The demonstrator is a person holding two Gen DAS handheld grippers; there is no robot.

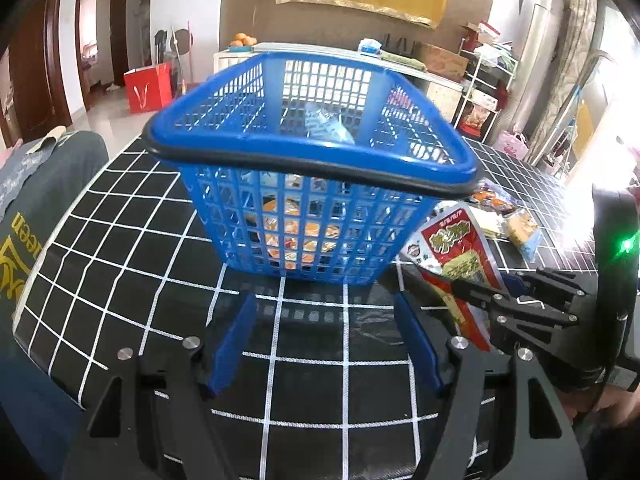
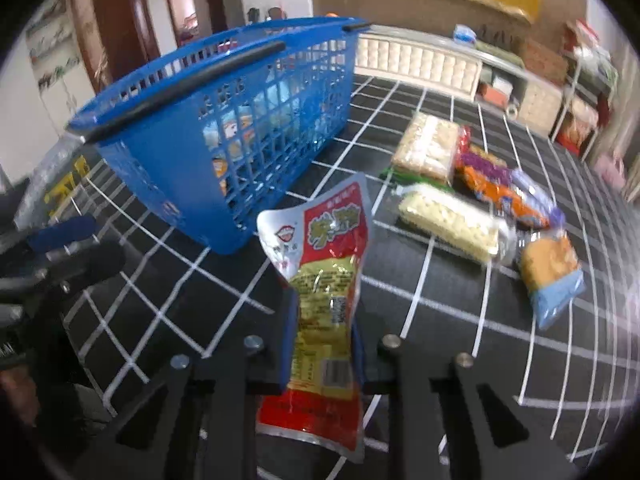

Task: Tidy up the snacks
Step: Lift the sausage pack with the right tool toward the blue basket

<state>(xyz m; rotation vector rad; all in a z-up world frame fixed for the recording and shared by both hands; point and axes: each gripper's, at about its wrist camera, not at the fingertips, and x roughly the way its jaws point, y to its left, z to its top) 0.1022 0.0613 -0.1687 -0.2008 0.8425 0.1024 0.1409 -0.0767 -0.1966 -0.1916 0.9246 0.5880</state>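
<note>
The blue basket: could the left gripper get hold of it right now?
Probably yes: the left gripper is open, facing the blue basket with only bare table between them.

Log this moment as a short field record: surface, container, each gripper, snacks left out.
surface: black table cover with white grid
container: blue basket, upright, some snacks inside
left gripper: open, empty, facing the basket
right gripper: shut on red and yellow snack packet, beside the basket
snacks left out: cracker packs, orange and purple packet, blue-ended packet
</note>
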